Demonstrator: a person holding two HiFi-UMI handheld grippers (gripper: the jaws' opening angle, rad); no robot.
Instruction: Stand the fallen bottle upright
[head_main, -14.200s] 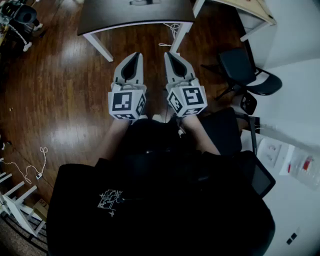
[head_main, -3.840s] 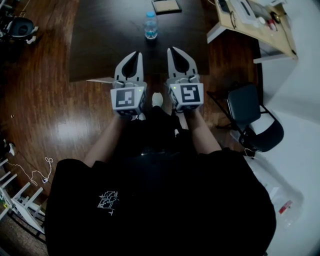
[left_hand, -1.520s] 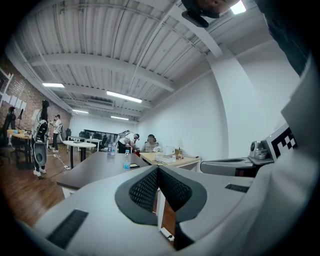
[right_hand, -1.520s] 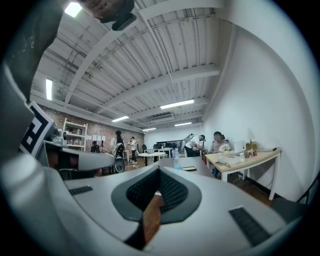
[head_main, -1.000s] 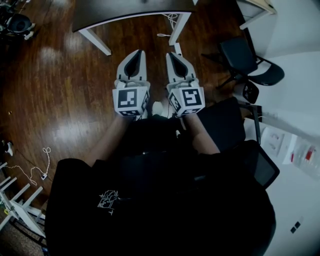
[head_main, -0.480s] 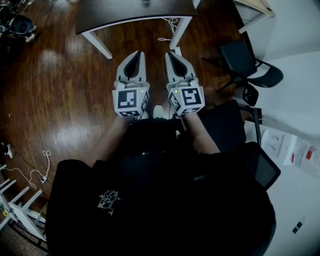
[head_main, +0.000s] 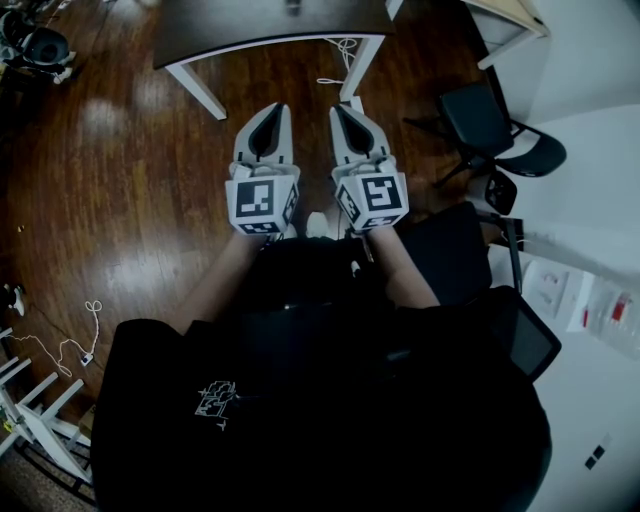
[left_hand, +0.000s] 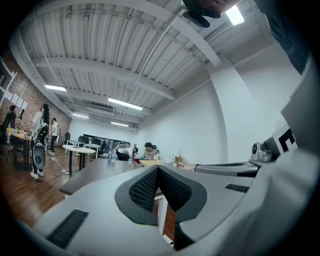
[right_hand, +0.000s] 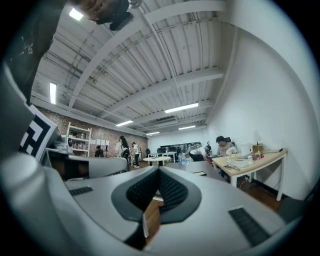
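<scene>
Dark wooden floor (head_main: 120, 200) fills most of the head view, with the dark table (head_main: 260, 30) along its top edge. At centre we hold the left gripper (head_main: 267, 110) and the right gripper (head_main: 345, 108) level, both closed on nothing. The bottle (left_hand: 129, 163) shows tiny, just left of centre in the left gripper view, on the table and seemingly upright. Reaching in with closed jaws could topple it.

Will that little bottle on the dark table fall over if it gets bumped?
Probably yes: the bottle stands tall and narrow on the table, so it likely tips. It looks like clear plastic from afar, so probably light.
</scene>
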